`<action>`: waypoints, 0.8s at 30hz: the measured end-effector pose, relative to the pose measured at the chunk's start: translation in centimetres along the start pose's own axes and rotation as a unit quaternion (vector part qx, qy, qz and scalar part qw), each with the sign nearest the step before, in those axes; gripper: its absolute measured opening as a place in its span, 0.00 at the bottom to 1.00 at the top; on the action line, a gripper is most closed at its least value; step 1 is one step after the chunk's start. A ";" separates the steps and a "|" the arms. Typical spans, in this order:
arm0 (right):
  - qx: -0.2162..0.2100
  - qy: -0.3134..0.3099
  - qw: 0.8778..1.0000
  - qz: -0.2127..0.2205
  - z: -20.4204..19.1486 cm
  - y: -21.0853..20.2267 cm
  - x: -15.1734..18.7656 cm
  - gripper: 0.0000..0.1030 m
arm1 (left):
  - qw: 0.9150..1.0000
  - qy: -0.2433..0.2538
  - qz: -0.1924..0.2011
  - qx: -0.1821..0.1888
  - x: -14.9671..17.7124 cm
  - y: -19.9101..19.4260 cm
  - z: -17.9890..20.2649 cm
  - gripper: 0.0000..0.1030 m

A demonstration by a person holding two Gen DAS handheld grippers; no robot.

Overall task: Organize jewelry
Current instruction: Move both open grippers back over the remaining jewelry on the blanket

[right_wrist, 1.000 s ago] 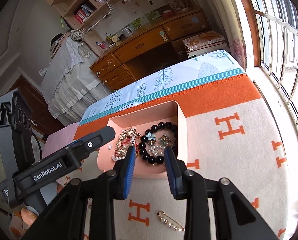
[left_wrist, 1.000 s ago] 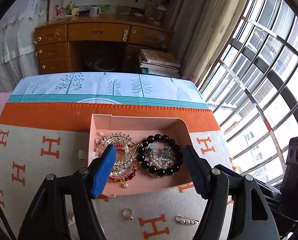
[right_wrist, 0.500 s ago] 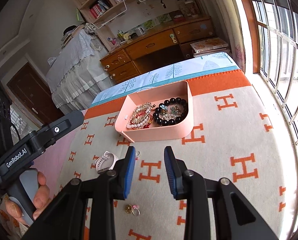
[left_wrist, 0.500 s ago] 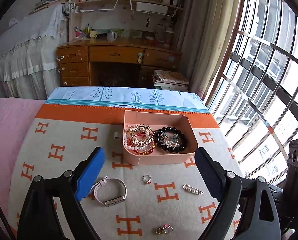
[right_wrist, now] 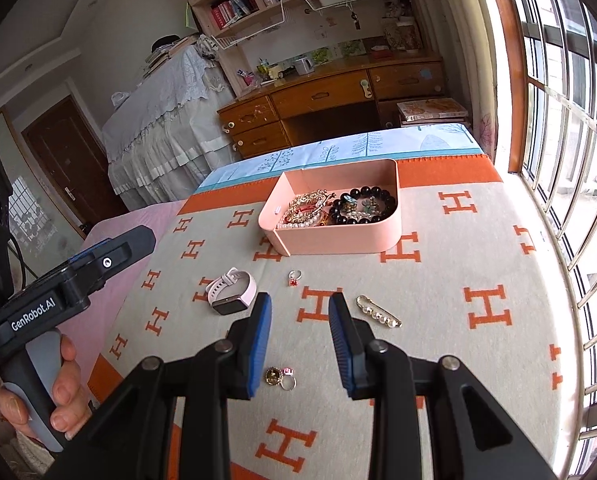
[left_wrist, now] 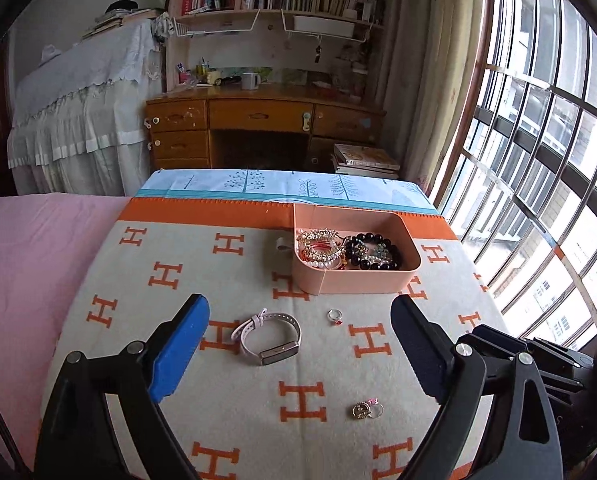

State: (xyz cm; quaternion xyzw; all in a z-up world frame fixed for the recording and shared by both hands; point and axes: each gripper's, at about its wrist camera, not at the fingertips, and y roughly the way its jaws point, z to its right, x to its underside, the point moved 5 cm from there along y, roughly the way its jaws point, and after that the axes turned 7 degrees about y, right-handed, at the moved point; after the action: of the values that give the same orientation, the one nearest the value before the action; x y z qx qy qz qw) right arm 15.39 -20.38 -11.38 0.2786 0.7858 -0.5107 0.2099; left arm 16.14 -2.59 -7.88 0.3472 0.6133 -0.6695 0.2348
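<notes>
While both grippers hang empty above the blanket (left_wrist: 226,408), the left gripper (left_wrist: 298,344) with jaws just spread wide around the pale watch (left_wrist: 267,338) lying ahead between them, the right gripper (right_wrist: 298,320) half open, the small ring (right_wrist: 294,276) and charms (right_wrist: 280,377) could slip or snag on soft cloth. From the left wrist view the pearl pin (right_wrist: 378,312) is hidden behind the right finger, and the tangled pieces in the pink tray (right_wrist: 338,236) beyond cannot be separated

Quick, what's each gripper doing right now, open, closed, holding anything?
Left gripper: jaws wide open, just been opening, holding nothing.
Right gripper: jaws partly open, holding nothing.
</notes>
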 end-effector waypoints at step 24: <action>0.029 -0.082 0.994 -0.062 -0.7 3.3 6.2 0.29 | 0.994 0.009 -0.109 0.014 9.7 4.1 -1.9 0.88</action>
State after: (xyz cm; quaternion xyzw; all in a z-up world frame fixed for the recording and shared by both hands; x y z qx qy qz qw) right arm 12.85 -17.31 -17.16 0.1927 0.7667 -0.5662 0.2333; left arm 13.21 -0.23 -17.91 0.2879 0.6400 -0.6964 0.1503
